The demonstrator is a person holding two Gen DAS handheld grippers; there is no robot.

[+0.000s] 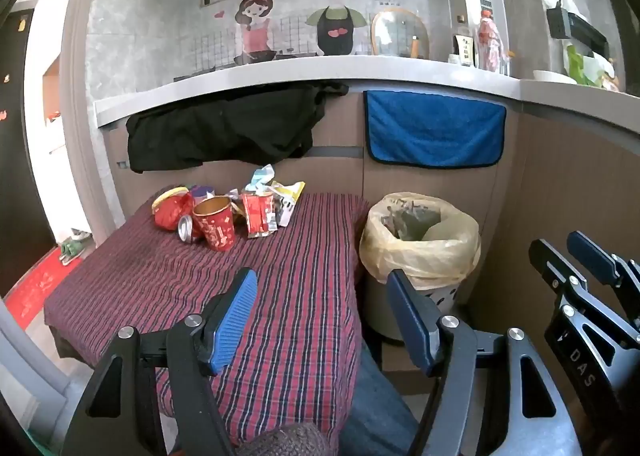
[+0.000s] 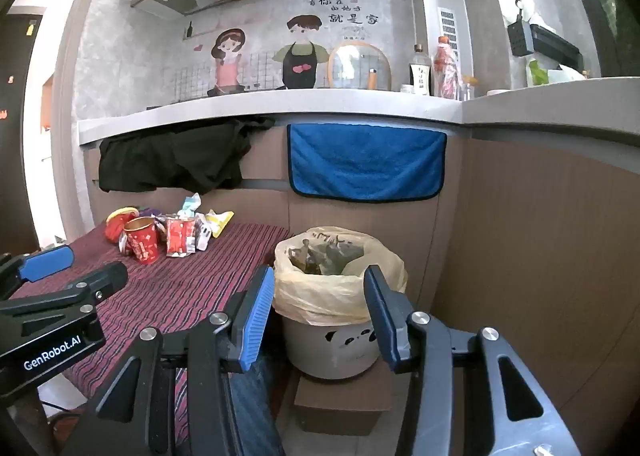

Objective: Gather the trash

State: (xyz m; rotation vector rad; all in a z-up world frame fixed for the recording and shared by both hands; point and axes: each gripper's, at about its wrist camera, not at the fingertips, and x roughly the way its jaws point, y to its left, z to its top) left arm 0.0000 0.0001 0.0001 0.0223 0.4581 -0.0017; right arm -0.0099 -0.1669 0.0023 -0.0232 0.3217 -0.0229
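Note:
A pile of trash sits at the far end of the striped cloth table (image 1: 280,296): a red paper cup (image 1: 215,224), a crushed can (image 1: 186,229), a red snack wrapper (image 1: 259,214), a red lantern-like item (image 1: 170,208) and crumpled wrappers (image 1: 280,192). The pile also shows in the right wrist view (image 2: 172,236). A bin (image 1: 420,244) lined with a yellow bag stands right of the table (image 2: 336,288). My left gripper (image 1: 320,312) is open and empty over the table's near end. My right gripper (image 2: 320,308) is open and empty in front of the bin.
A counter (image 1: 320,76) runs behind, with a black cloth (image 1: 224,128) and a blue towel (image 1: 434,132) hanging from it. Bottles (image 2: 444,68) stand on the counter. A wood-panel wall (image 2: 540,256) lies to the right. The bin stands on a brown box (image 2: 340,404).

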